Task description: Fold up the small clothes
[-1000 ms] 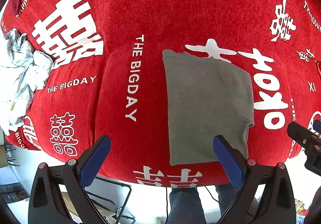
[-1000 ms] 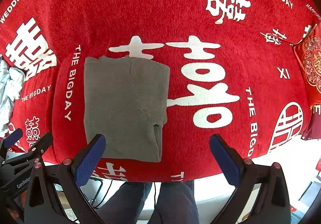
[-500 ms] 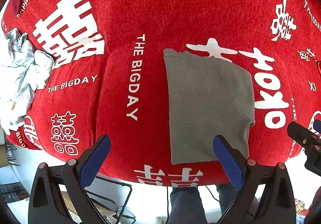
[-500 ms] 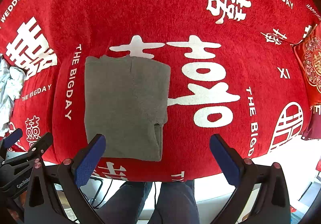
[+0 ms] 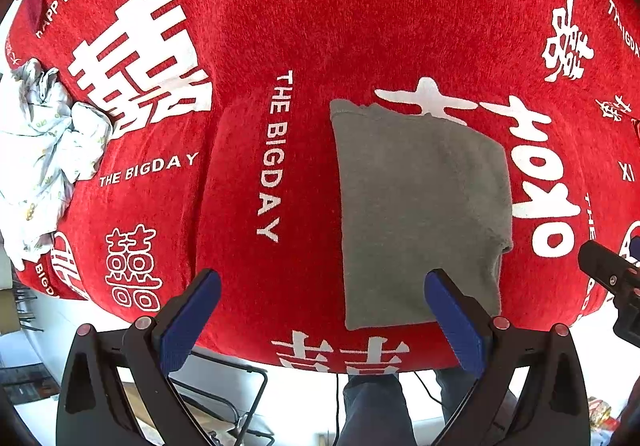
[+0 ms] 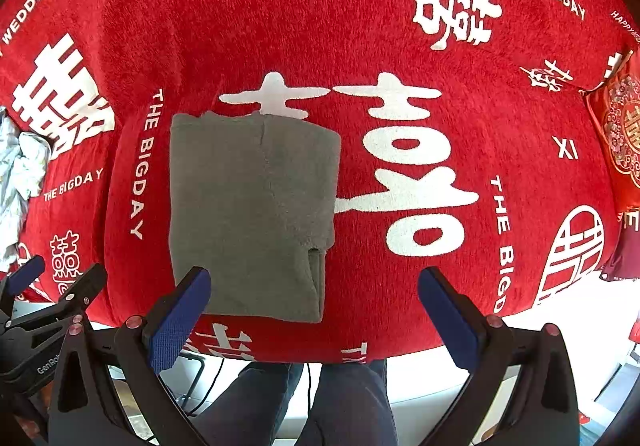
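Observation:
A grey garment (image 5: 420, 206) lies folded into a neat rectangle on the red cloth, near the table's front edge. It also shows in the right wrist view (image 6: 252, 214). My left gripper (image 5: 320, 310) is open and empty, held above the front edge, its right finger over the garment's near edge. My right gripper (image 6: 312, 306) is open and empty, its left finger over the garment's near left corner. Neither gripper touches the garment.
A red tablecloth (image 5: 320, 26) with white wedding print covers the table. A crumpled white pile of clothes (image 5: 44, 158) lies at the far left. A red patterned cushion (image 6: 624, 134) sits at the right edge. The person's legs (image 6: 304, 398) stand below the front edge.
Almost nothing differs. The garment lies still and both grippers stay open in the same place.

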